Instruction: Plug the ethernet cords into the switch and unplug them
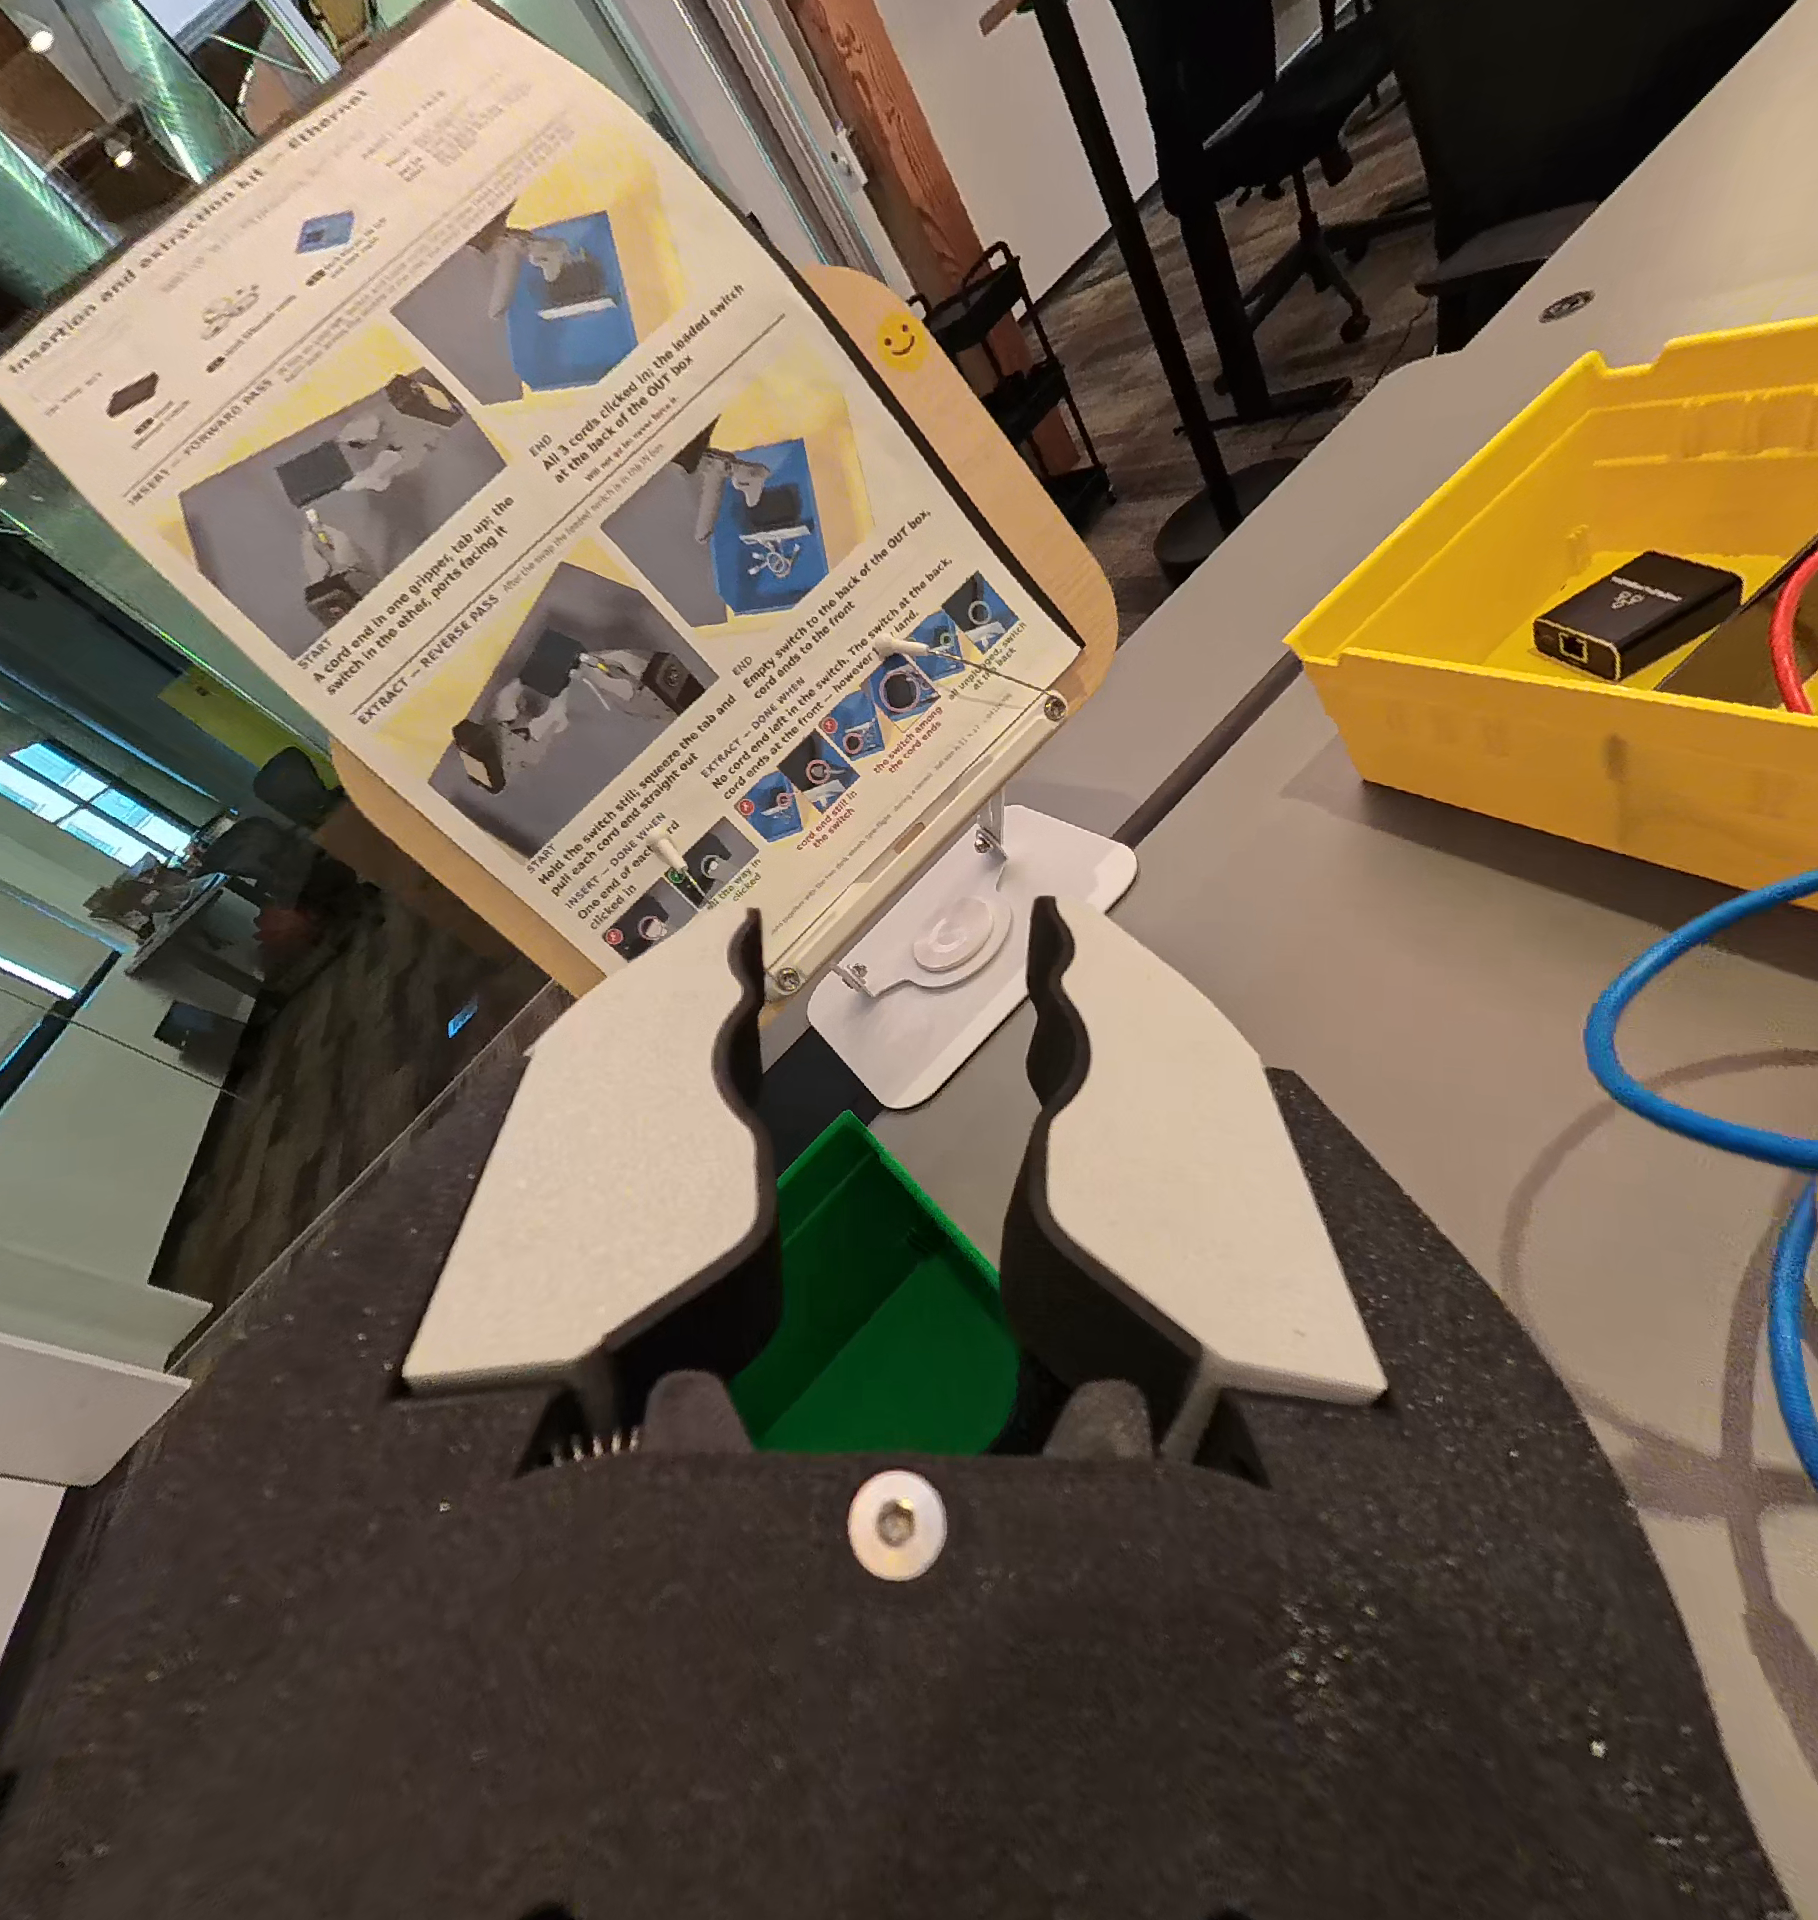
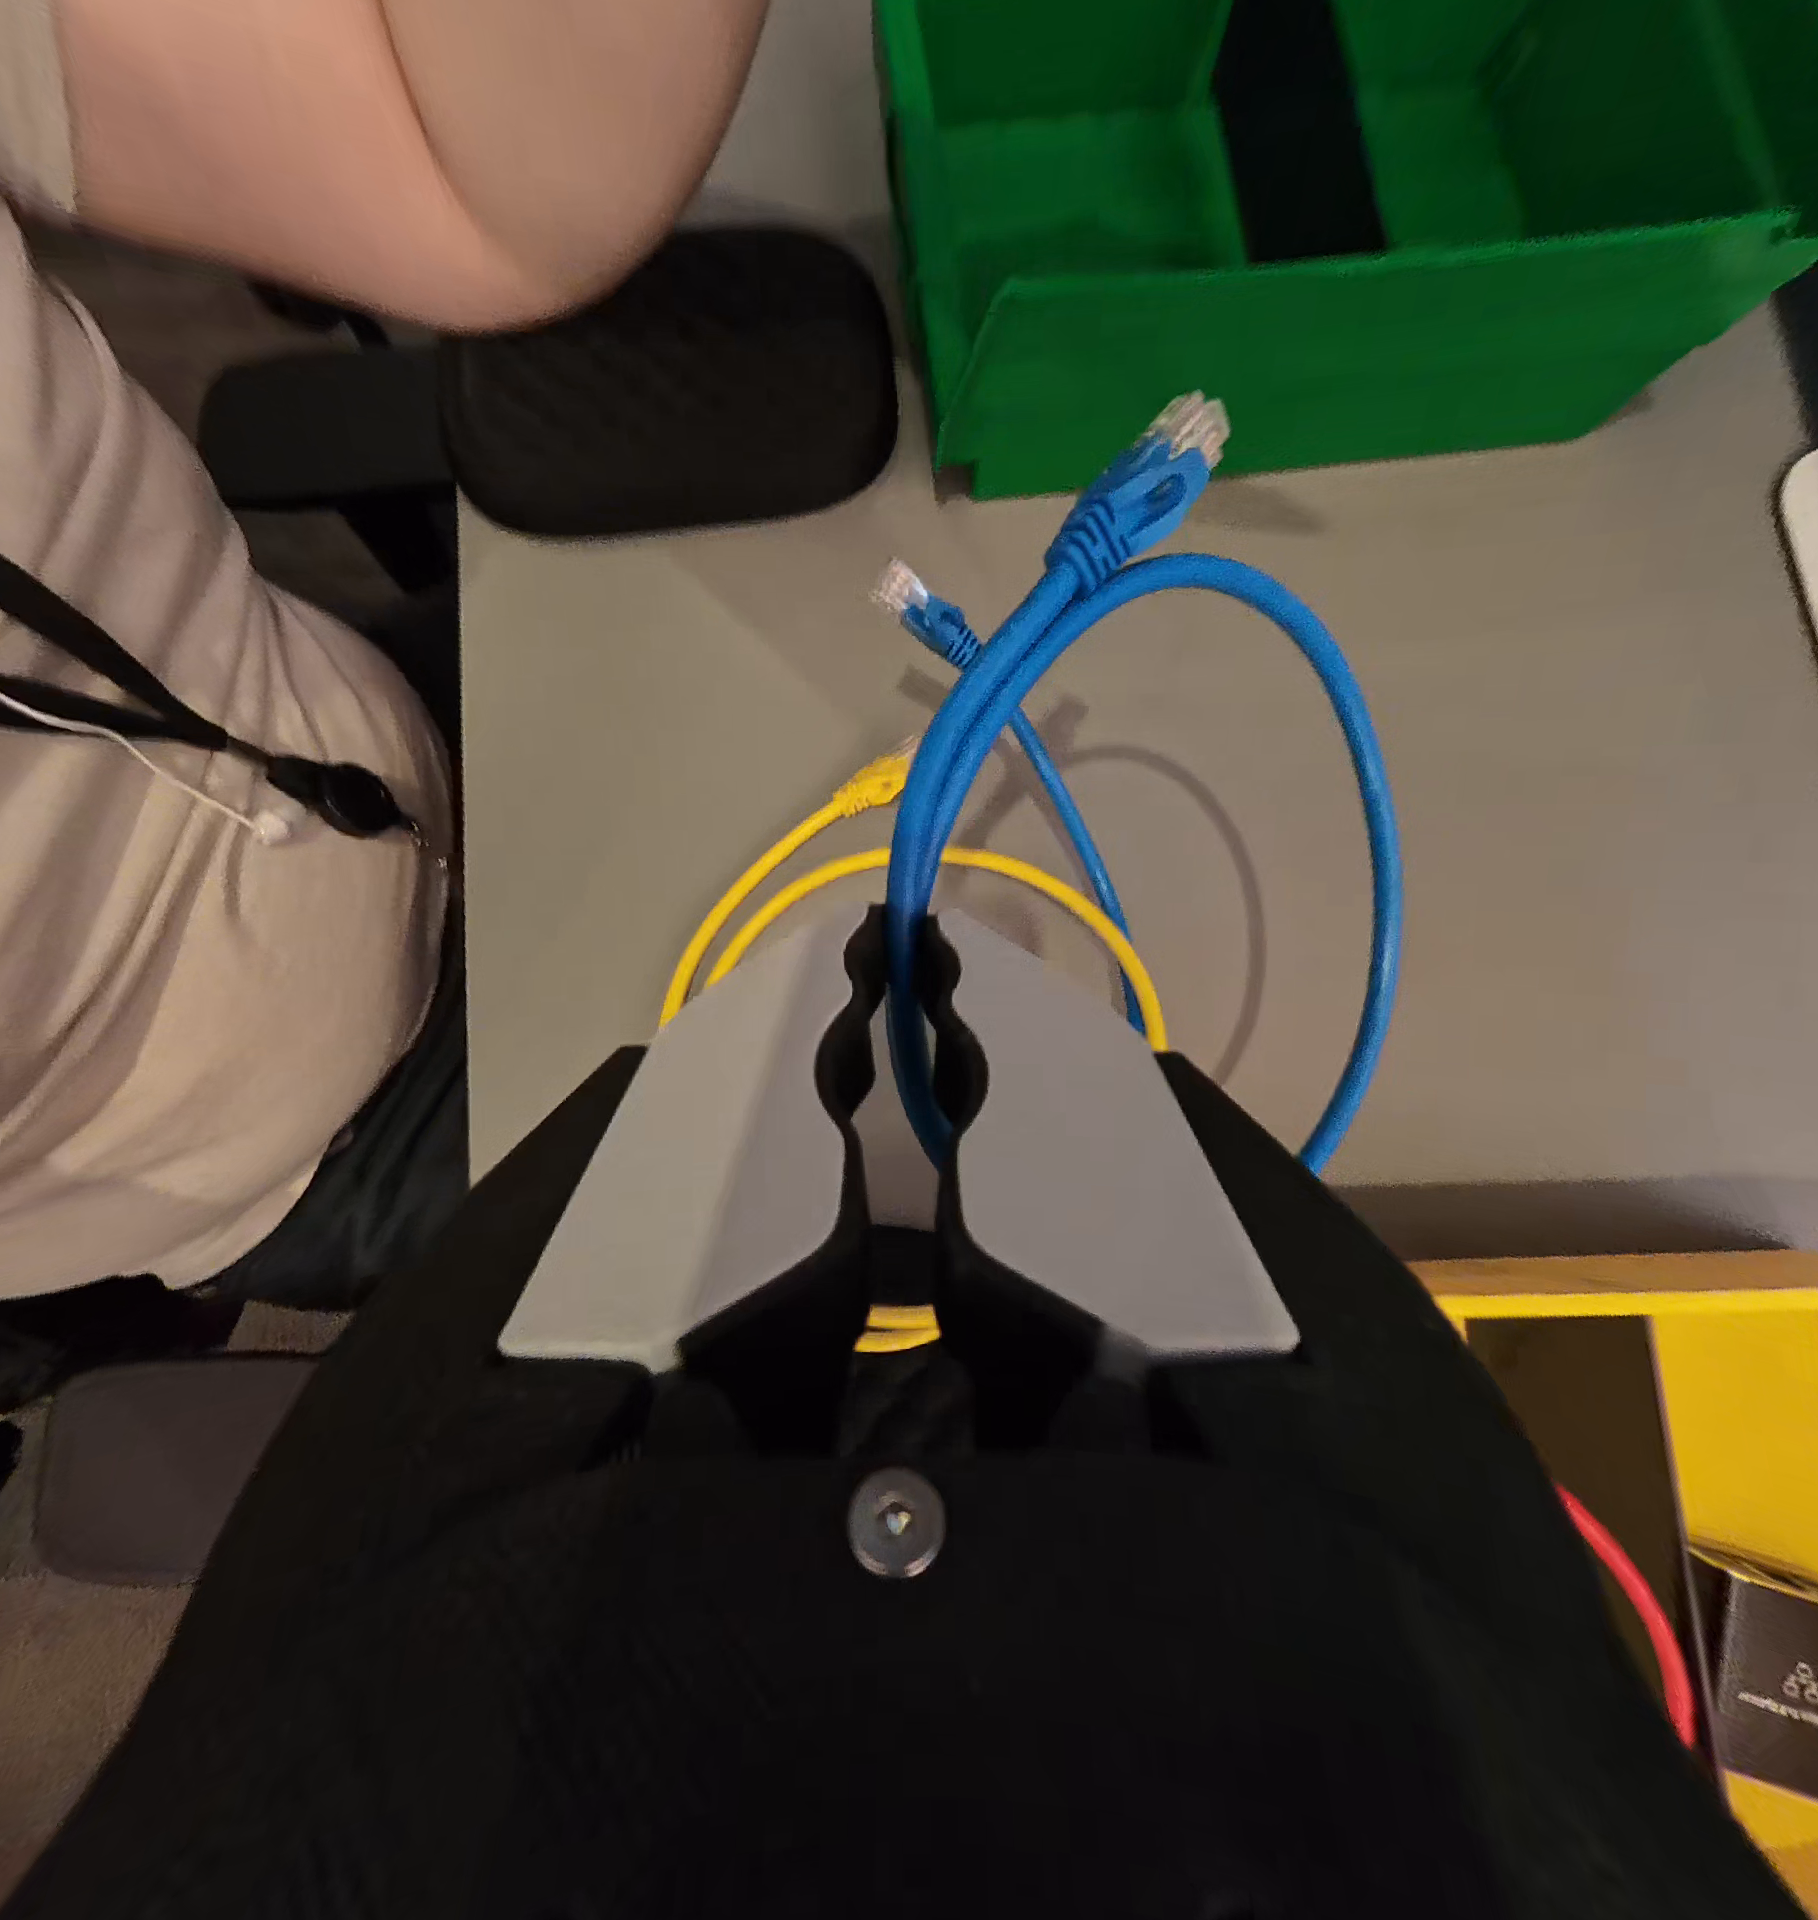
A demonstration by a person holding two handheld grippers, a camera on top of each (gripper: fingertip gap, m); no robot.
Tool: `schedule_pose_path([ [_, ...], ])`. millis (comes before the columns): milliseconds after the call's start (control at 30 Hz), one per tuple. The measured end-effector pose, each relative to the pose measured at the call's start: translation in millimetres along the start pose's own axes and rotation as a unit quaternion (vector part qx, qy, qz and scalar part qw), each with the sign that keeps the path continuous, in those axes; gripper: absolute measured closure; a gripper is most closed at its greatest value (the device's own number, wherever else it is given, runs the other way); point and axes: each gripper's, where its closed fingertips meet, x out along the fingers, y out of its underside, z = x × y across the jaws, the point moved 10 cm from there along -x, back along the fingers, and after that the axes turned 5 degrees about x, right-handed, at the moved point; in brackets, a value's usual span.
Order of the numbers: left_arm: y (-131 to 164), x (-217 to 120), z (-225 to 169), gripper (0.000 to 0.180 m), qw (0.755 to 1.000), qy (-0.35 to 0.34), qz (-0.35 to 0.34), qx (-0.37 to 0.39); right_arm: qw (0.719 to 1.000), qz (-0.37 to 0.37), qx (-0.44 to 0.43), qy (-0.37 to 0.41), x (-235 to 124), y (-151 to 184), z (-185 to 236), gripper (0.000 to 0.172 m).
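Observation:
My right gripper [image 2: 907, 925] is shut on a blue ethernet cord [image 2: 1383, 831] and holds it above the grey table [image 2: 624, 675]. The cord hangs in a loop with both its clear plugs free, one [image 2: 1185, 426] near the green bin and one [image 2: 900, 587] lower down. A yellow cord [image 2: 770, 883] lies coiled on the table under my fingers. My left gripper [image 1: 897, 920] is open and empty, over the table's edge. The black switch [image 1: 1637, 613] lies in the yellow tray [image 1: 1507, 748] with a red cord [image 1: 1788, 623]. It also shows in the right wrist view [image 2: 1788, 1704].
A green bin [image 2: 1300, 364] stands at the table's far side and shows between my left fingers [image 1: 874, 1299]. An instruction sheet on a white stand [image 1: 531, 468] stands ahead of the left gripper. A person's arm [image 2: 417, 156] and a black chair armrest [image 2: 666, 384] are at the left. My right fingertips sit around 25 centimetres from my left ones.

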Motion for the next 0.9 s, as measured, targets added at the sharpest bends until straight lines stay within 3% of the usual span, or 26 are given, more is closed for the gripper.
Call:
schedule_pose_path([
  [300, -1.0, -5.7, 1.7, 0.133, 1.000, 0.014, -0.005, -0.003, 0.996, -0.083, 0.029, 0.032, -48.7, -22.9, -11.0, 0.165],
  [500, -2.7, -4.6, -5.8, 0.132, 0.999, 0.054, -0.004, -0.005, 0.987, -0.109, 0.110, 0.039, -63.4, -18.0, -19.0, 0.166],
  [700, -10.0, -31.6, -26.1, 0.132, 0.982, 0.181, -0.008, -0.045, 0.976, -0.139, 0.155, 0.069, -77.5, -4.9, -26.6, 0.166],
  [900, 14.8, -46.5, -84.9, 0.137, 0.950, 0.297, 0.044, -0.087, 0.971, -0.171, 0.148, 0.079, -89.8, -1.7, -29.2, 0.166],
])
